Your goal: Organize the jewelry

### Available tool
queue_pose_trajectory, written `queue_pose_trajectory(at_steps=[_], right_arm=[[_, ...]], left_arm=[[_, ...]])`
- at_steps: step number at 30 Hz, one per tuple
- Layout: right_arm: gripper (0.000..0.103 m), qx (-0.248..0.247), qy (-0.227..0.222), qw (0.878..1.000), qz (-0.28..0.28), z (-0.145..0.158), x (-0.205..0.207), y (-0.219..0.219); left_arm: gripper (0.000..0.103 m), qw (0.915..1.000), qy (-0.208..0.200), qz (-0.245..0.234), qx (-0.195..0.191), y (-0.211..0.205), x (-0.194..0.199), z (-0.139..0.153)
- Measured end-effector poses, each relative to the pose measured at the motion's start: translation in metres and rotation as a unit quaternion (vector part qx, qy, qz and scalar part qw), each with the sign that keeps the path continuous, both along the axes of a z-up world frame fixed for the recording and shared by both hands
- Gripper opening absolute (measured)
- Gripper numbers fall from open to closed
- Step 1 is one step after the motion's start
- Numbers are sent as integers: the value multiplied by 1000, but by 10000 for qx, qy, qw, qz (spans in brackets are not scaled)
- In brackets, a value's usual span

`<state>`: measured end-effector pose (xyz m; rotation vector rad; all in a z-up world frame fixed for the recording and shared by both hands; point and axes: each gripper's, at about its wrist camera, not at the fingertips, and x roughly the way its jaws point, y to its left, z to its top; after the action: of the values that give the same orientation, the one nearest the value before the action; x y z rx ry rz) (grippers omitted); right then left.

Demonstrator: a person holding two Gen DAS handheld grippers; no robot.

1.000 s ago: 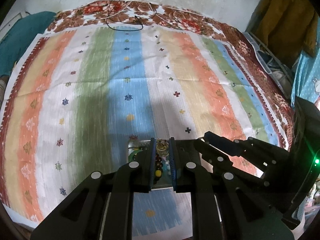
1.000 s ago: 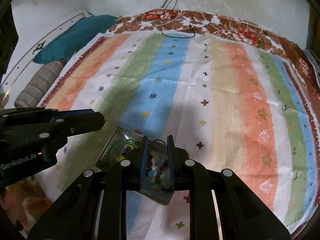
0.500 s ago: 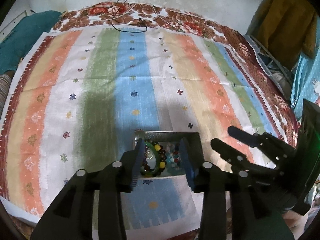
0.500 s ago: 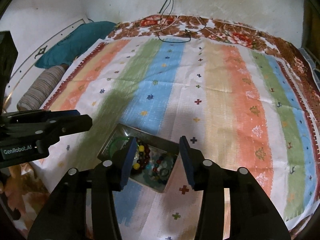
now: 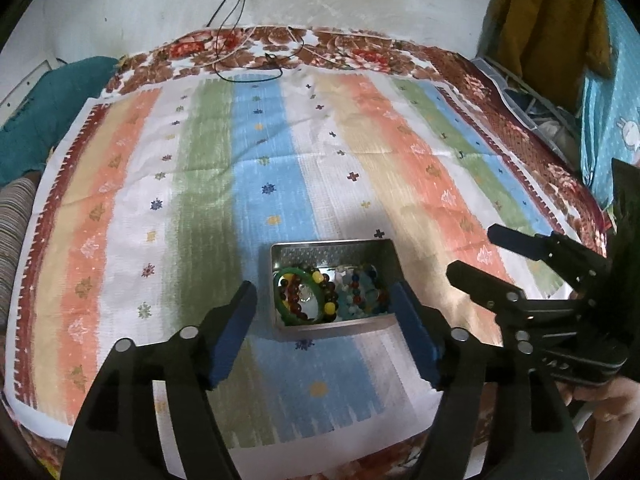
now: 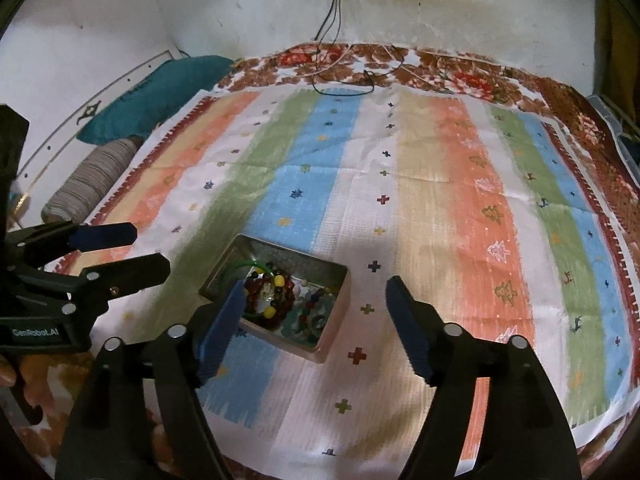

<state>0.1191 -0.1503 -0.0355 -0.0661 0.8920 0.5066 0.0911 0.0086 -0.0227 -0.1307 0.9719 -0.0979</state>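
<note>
A small metal tin [image 5: 330, 251] sits on the striped cloth near its front edge, also in the right wrist view [image 6: 338, 280]. It holds a green bangle [image 5: 280, 280], a dark bead bracelet with yellow beads [image 5: 318, 278] and several small coloured beads [image 5: 360, 292]. My left gripper [image 5: 322, 300] is open and empty, raised above and just in front of the tin. My right gripper [image 6: 314, 298] is open and empty, raised over the tin's right side. Each gripper shows in the other's view, the right [image 5: 476, 256] and the left [image 6: 144, 250].
The striped cloth [image 5: 280, 168] covers a floral bedspread [image 5: 360, 50]. Cables [image 6: 344, 76] lie at the far edge below a wall socket. A teal pillow [image 6: 156, 100] and a striped bolster [image 6: 94, 180] lie at the left. Clothes [image 5: 548, 20] hang at the right.
Both grippers were shut low over the tin on jewelry. Both have opened and pulled up and back, leaving the pieces in the tin.
</note>
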Motion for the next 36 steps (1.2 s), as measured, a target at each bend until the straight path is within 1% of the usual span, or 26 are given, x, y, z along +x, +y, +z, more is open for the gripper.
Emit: queue_pose_trajectory(at_steps=[1,2,4,8,11,16,23,25,28,31,34,36], right_arm=[[78,35,-13,10000,0,1,-2,-3],[80,62,-18,10000,-6,1,-4,-5],[83,100,-13,9999,-20,0,-6,-8],[90,153,-21,9999,13,0,-13,-12],[95,127,-111,9998,83,0,-21,-13],[96,73,-195,9997,138,-1,-33,-17],[96,167,-211,9995,175,0,-46,-23],[96,272,-192,9993,173,2,-48,-26],[96,292,-224,9992,166,4,-53,-26],[96,468,-106,9985,246,4,-56,-28],[96,457,-114,9986,226,4,-61,-27],[96,455,-157,9987,177,5,-63,-28]], left_arm=[[81,10000,-24,6,9,-1,-2,0],[82,10000,-56,5,23,-1,-5,1],[90,9998,-142,-5,110,-3,-11,2],[97,9986,-326,-4,405,-6,-21,3],[97,9978,-388,14,532,-7,-28,3],[97,9987,-374,39,332,-3,-41,2],[97,9971,-466,28,597,-14,-55,1],[97,9968,-506,16,618,-16,-57,2],[97,9962,-538,40,677,-18,-61,2],[97,9959,-549,60,712,-18,-62,3],[97,9949,-541,125,838,-20,-62,3],[97,9949,-520,141,849,-21,-62,3]])
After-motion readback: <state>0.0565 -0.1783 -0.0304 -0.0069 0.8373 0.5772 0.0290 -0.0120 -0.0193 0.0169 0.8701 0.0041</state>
